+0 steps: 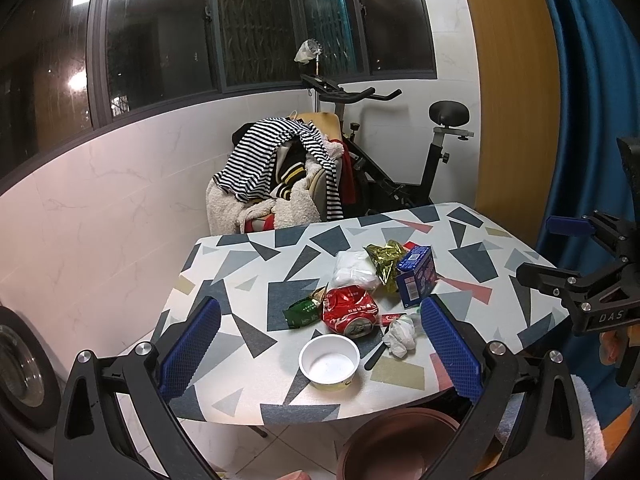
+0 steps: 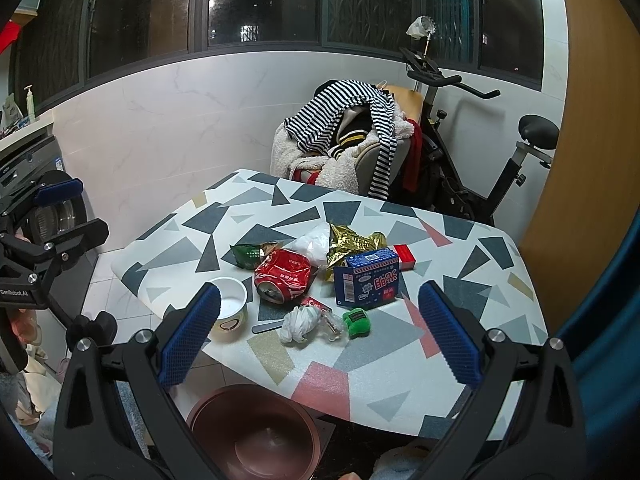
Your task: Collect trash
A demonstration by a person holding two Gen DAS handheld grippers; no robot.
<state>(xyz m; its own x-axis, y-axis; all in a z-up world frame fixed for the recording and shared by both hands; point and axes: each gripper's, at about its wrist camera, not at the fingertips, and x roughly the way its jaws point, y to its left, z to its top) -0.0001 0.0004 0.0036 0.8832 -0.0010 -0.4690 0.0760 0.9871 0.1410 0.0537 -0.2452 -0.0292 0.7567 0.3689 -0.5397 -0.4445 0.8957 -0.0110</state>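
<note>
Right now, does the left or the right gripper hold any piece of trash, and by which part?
Nothing is held. The left gripper and the right gripper are both open above the table, empty.

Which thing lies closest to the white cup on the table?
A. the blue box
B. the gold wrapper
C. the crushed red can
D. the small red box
C: the crushed red can lies right beside the white cup, while the blue box, gold wrapper and small red box sit farther back.
</note>
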